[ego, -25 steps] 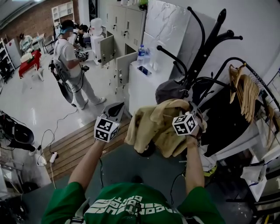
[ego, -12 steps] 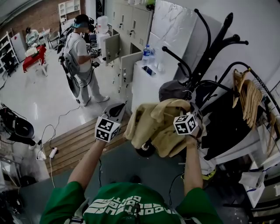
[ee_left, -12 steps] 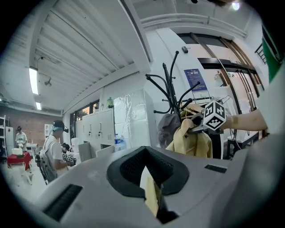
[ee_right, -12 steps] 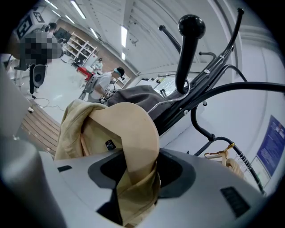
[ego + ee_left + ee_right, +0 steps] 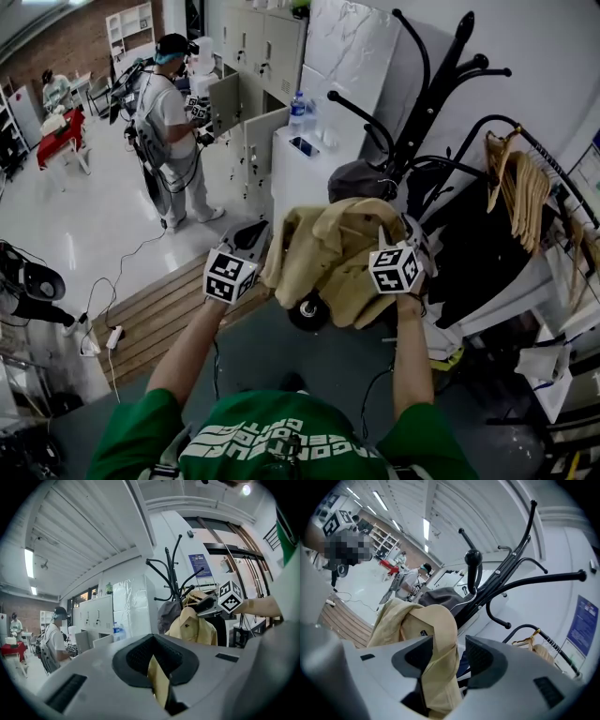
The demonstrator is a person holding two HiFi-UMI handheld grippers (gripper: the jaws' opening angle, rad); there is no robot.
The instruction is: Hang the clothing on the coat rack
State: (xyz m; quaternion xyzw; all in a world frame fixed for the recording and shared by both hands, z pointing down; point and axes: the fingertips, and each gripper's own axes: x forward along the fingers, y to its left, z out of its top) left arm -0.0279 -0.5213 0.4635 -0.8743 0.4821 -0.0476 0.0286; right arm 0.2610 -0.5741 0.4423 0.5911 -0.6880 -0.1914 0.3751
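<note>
Presently, a tan jacket was held up close by the black coat rack.
A fold of the jacket was pinched tight in the left gripper; the right gripper had just been opened wide, with cloth draped loosely between its jaws. Beyond, a dark cap was hung on the rack, and farther off a person was seen by white lockers.
</note>
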